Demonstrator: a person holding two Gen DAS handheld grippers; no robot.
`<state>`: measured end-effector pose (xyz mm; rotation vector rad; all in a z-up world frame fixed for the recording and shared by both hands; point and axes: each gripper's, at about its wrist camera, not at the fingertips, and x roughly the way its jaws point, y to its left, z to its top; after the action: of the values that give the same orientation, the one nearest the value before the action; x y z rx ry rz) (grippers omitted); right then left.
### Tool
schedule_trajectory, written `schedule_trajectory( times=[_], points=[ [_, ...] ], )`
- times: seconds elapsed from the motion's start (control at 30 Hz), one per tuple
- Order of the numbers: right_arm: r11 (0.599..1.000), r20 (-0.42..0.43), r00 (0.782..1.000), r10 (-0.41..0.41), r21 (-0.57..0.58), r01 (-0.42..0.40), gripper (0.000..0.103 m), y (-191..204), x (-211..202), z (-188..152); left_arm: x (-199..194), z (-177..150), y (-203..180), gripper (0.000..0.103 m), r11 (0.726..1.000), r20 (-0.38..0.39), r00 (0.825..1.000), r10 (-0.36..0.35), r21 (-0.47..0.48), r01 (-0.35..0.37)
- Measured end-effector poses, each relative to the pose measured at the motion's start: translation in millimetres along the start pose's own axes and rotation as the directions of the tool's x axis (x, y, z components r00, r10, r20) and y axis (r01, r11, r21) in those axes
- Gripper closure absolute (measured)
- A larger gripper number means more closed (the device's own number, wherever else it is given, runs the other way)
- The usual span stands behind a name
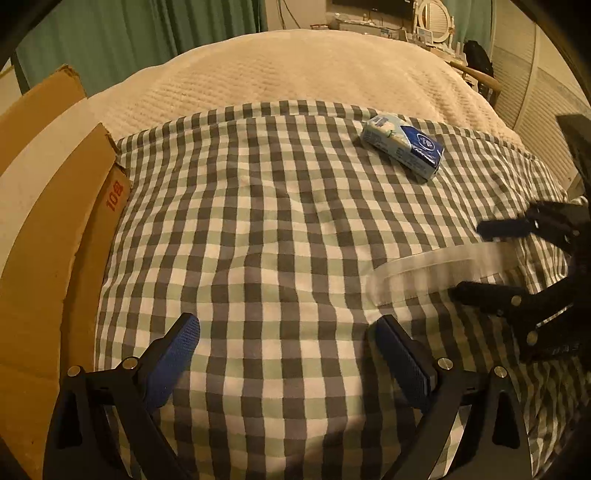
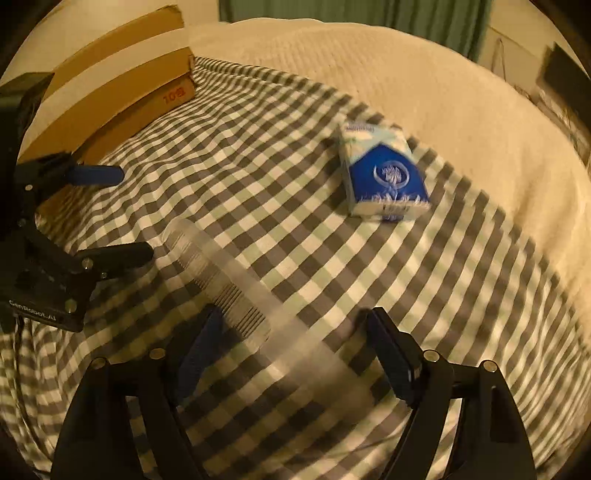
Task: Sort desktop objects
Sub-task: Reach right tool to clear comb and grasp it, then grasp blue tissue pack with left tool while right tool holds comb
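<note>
Translucent plastic comb (image 2: 236, 291), long and fine-toothed, lies blurred on the checked woven cloth (image 1: 258, 221). Glossy soft tissue pack (image 1: 404, 146), rectangular, rests apart. Left gripper (image 1: 284, 343) and right gripper (image 2: 295, 343): jaws spread, empty.

A checked cloth (image 1: 258, 229) fills the middle over a cream blanket (image 1: 295, 70). Green curtains (image 1: 129, 33) hang upper left; a mirror (image 1: 437, 16) stands upper right.

Left gripper (image 1: 284, 332): jaws spread wide, blue-padded fingers (image 1: 181, 343) low over the near left, holding nothing.
Right gripper (image 2: 295, 332): jaws spread wide at the near right, fingers (image 2: 391, 354) pointing leftward.
</note>
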<state>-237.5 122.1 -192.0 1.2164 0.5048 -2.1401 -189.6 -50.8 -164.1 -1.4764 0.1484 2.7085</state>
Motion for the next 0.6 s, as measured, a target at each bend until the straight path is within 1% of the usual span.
schedule_trajectory(
  times=[0.03,0.07,0.1,0.13,0.2,0.33,0.4,0.43,0.53,0.6],
  points=[
    [1.0,-0.001,1.0,0.004,0.027,-0.004,0.038,-1,-1,-3,0,0,1,0.005,1.0,-0.001,1.0,0.0,-0.002,0.0],
    [0.999,-0.006,1.0,0.0,0.046,0.0,0.045,0,-4,-5,-1,-1,2,0.005,1.0,-0.002,1.0,0.001,-0.006,-0.001],
    [0.998,-0.002,1.0,-0.022,0.053,0.022,0.058,3,-10,-7,-3,-2,4,0.005,1.0,-0.003,1.0,0.004,-0.012,-0.004],
    [0.997,-0.003,0.999,-0.049,0.054,0.049,0.07,8,-15,-10,-3,-2,6,0.005,1.0,-0.005,1.0,0.005,-0.017,-0.006],
    [0.996,-0.011,0.997,-0.076,0.056,0.076,0.077,17,-21,-14,-5,-3,10,0.005,0.999,-0.007,1.0,0.005,-0.036,-0.006],
    [0.988,-0.042,0.991,-0.126,0.083,0.129,0.077,36,-34,-28,-12,-5,18,0.005,0.997,0.004,1.0,-0.006,-0.072,0.006],
    [0.981,-0.051,0.986,-0.156,0.11,0.161,0.077,37,-41,-33,-15,-6,18,0.005,0.997,0.008,1.0,-0.007,-0.074,0.007],
    [0.978,-0.057,0.985,-0.162,0.126,0.168,0.077,35,-44,-35,-17,-5,16,0.005,0.997,0.015,1.0,-0.012,-0.072,0.013],
    [0.955,-0.05,0.974,-0.22,0.194,0.226,0.077,23,-60,-44,-22,7,5,0.005,0.998,0.035,0.999,-0.041,-0.048,0.043],
    [0.925,-0.038,0.966,-0.257,0.281,0.257,0.077,5,-70,-47,-24,18,-5,0.005,0.998,0.062,0.997,-0.051,-0.028,0.052]
  ],
)
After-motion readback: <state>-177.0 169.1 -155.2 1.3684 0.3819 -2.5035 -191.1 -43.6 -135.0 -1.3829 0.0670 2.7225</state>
